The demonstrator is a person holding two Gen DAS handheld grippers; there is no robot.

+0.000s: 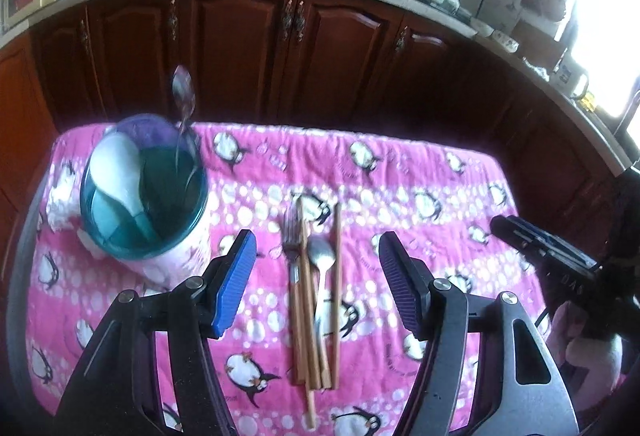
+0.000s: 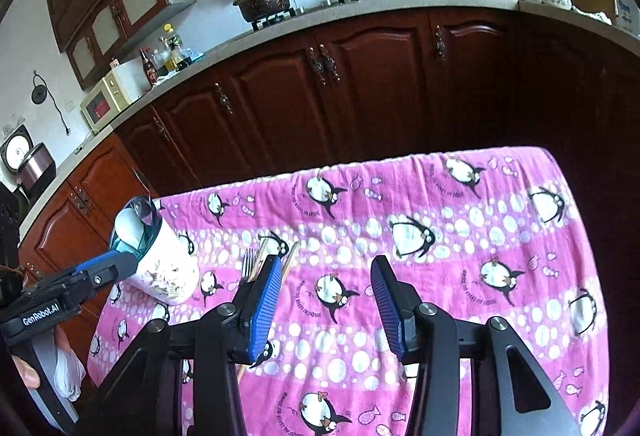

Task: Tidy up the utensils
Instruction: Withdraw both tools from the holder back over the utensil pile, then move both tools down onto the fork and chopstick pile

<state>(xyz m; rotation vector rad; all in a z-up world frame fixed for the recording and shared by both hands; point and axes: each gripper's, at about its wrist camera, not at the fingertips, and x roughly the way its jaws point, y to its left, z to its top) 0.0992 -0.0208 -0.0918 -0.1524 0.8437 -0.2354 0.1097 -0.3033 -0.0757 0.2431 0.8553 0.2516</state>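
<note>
A teal-rimmed white utensil holder (image 1: pixel 144 203) stands at the table's left, holding a white rice paddle (image 1: pixel 118 171) and a metal spoon (image 1: pixel 184 95) standing upright. On the pink penguin cloth lie a fork (image 1: pixel 291 236), a metal spoon (image 1: pixel 322 260) and wooden chopsticks (image 1: pixel 338 276), side by side. My left gripper (image 1: pixel 318 276) is open, its jaws either side of them, above. My right gripper (image 2: pixel 324 300) is open and empty over the cloth, right of the utensils; the fork (image 2: pixel 249 264) and holder (image 2: pixel 160 260) show to its left.
The table (image 2: pixel 480 220) is covered by the pink cloth. Dark wooden cabinets (image 1: pixel 280 47) stand behind it, with a counter holding a pot, a wok, bottles and a dish rack. The right gripper shows at the right of the left wrist view (image 1: pixel 540 248).
</note>
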